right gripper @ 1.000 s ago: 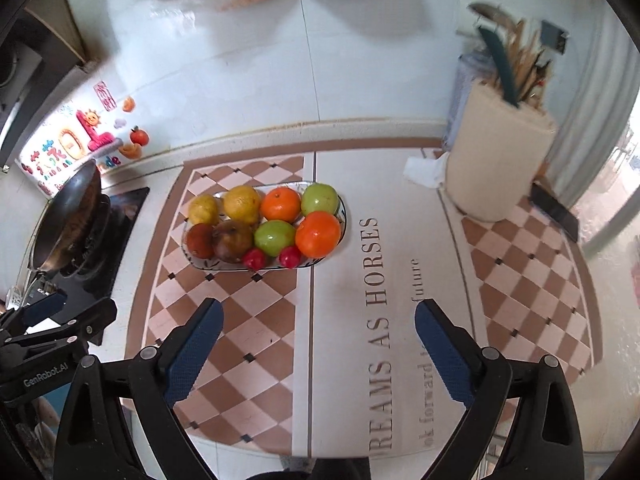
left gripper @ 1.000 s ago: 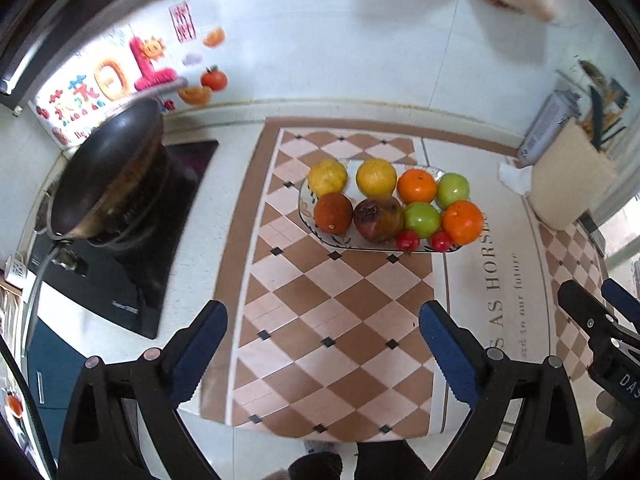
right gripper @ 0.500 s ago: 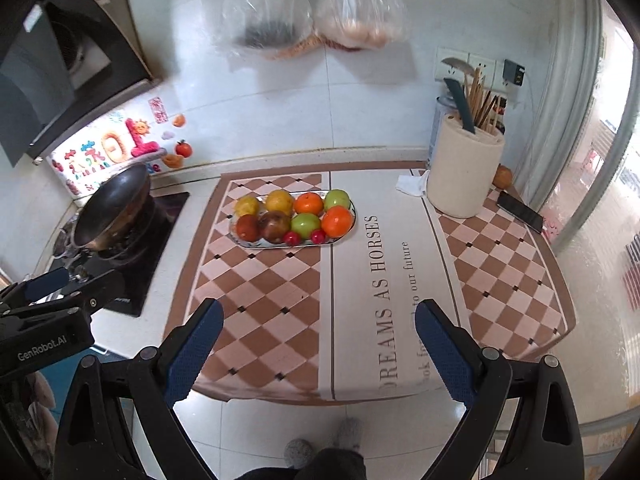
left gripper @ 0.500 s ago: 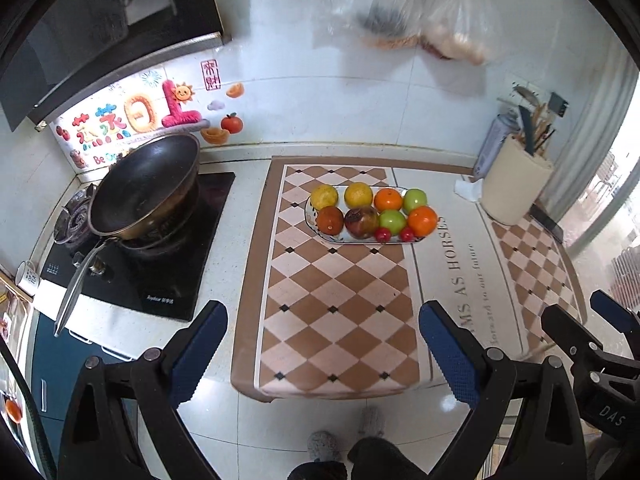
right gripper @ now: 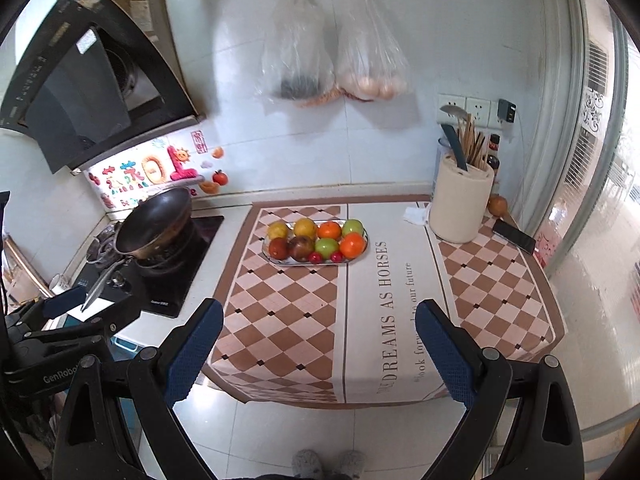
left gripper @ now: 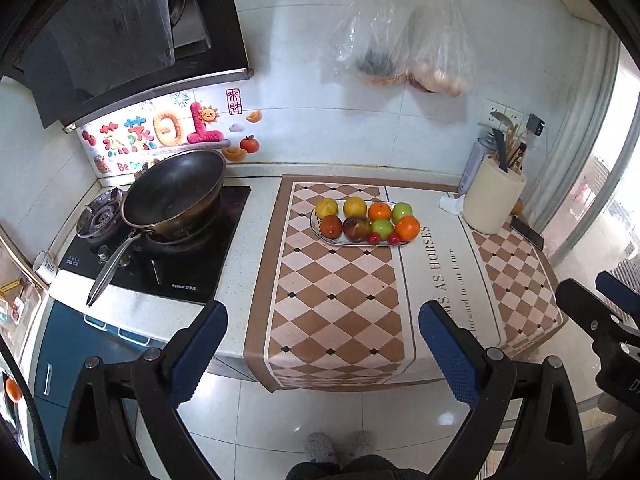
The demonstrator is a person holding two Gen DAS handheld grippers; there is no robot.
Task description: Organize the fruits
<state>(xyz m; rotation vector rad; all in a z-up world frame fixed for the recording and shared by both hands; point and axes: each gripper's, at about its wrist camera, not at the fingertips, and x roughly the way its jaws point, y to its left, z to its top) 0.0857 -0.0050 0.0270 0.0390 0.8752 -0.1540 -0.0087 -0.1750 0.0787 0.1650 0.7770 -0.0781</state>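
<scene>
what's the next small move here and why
Probably none beyond lowering both tongs to rest. All the fruit already sits in rows on the tray, and the left tongs and right tongs are open, empty and well back from the counter.

left wrist: high, far, faces counter [left gripper: 256, 216] | right wrist: same | shared: fruit tray [left gripper: 362, 242]

Both tongs empty, jaws spread wide. Left tongs [left gripper: 322, 336] and right tongs [right gripper: 318, 332] held level, side by side, pointing fwd, well apart.
</scene>
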